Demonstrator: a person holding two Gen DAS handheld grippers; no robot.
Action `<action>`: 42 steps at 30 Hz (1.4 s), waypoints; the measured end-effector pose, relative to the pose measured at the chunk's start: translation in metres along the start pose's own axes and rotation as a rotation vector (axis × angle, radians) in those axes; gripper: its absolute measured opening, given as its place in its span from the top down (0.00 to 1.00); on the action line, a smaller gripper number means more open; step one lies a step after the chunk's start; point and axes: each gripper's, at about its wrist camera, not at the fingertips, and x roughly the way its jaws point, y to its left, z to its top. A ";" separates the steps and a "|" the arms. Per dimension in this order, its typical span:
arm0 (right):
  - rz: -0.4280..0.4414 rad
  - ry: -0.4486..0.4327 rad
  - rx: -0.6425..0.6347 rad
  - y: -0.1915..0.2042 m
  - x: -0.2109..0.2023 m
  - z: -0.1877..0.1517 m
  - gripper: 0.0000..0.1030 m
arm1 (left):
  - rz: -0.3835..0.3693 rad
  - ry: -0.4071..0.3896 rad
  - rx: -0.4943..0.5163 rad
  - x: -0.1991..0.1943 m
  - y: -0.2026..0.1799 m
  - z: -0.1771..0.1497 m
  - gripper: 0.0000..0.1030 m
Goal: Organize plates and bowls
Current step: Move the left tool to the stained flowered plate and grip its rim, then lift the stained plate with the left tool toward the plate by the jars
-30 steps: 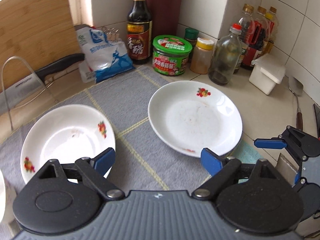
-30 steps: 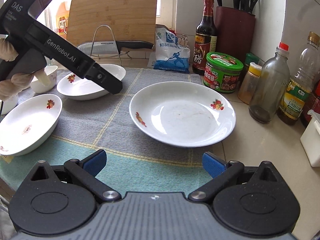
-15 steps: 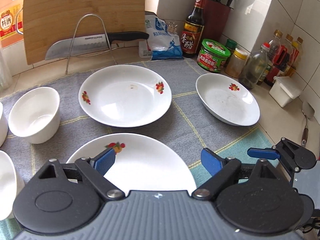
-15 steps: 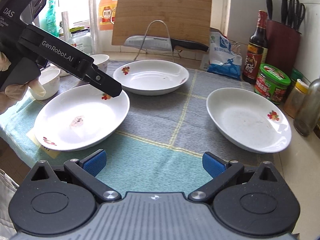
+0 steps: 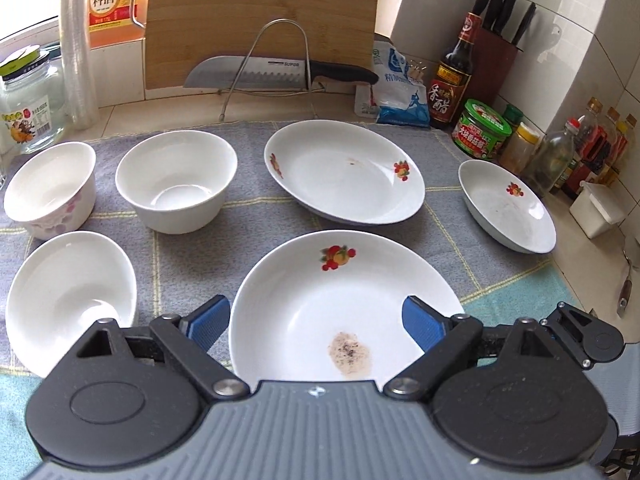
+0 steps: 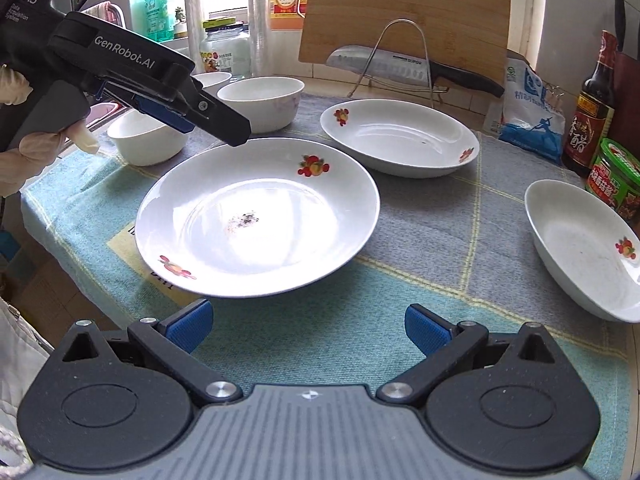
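Three white plates with fruit prints lie on a grey-green cloth (image 5: 256, 216). The near plate (image 5: 344, 304) (image 6: 256, 216) has a dark stain. A second plate (image 5: 344, 178) (image 6: 400, 136) lies behind it and a third plate (image 5: 506, 206) (image 6: 584, 240) at the right. Three white bowls stand at the left: (image 5: 176, 180), (image 5: 50, 190), (image 5: 72, 296). My left gripper (image 5: 316, 322) is open and empty, hovering over the near plate's front; it shows in the right wrist view (image 6: 200, 114). My right gripper (image 6: 306, 328) is open and empty, before the near plate.
A cutting board (image 5: 260, 20) and a knife on a wire rack (image 5: 276, 74) stand at the back. A salt bag (image 5: 396, 92), vinegar bottle (image 5: 452, 76), green-lidded jar (image 5: 482, 130), condiment bottles and a knife block (image 5: 496, 48) line the right. A glass jar (image 5: 30, 108) stands far left.
Both grippers have pulled back and swung left. The left gripper now hovers over the stained near plate, and the bowls have come into view. Both stay open.
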 end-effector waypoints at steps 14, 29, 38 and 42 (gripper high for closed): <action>0.027 0.015 -0.069 0.015 0.031 0.006 0.00 | 0.035 0.020 -0.062 -0.002 0.021 -0.006 0.10; 0.036 -0.084 -0.073 0.012 0.027 -0.006 0.00 | -0.003 0.067 0.021 0.019 0.013 0.004 0.10; 0.071 -0.112 -0.110 0.010 0.029 -0.007 0.00 | -0.049 0.142 0.154 0.041 0.010 0.022 0.10; 0.084 -0.106 -0.122 0.010 0.031 -0.005 0.00 | -0.057 0.180 0.205 0.054 0.009 0.029 0.12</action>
